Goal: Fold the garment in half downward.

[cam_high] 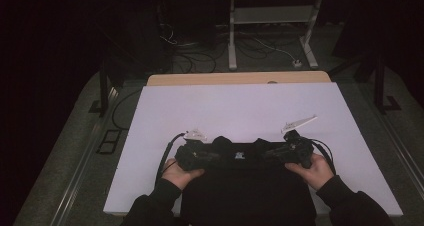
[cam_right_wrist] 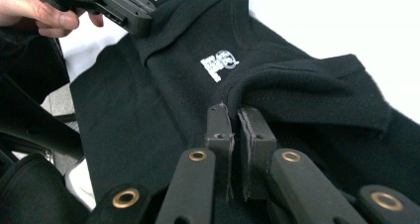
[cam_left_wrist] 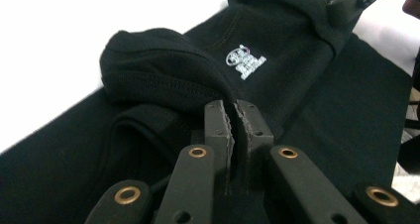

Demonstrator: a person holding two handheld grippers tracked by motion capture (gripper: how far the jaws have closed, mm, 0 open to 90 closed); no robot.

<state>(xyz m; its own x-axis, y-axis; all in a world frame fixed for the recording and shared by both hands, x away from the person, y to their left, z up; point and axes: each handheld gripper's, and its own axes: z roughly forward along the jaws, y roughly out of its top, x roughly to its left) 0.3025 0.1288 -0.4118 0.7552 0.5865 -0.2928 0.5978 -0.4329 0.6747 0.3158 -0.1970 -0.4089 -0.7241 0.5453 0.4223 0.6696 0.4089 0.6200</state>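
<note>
Your left tongs [cam_high: 212, 153] and right tongs [cam_high: 267, 153] are each clamped tight on a fold of the black garment [cam_high: 247, 186], pinching its upper edge on either side of the small white logo [cam_high: 239, 155]. The garment lies on the white counter [cam_high: 240, 111], at its near edge between your hands.

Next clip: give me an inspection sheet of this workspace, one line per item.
Surface: white rectangular table top, bare beyond the garment.
Job's things: black knit garment with a small white logo, folded at its far edge, lying flat.
Clutter: nothing seen.
Grippers: left claw and right claw each shut on the garment's folded edge.
Cables: black gripper cable trails over the table; floor cables behind.
Surroundings: dark room, white desk frame.
</note>
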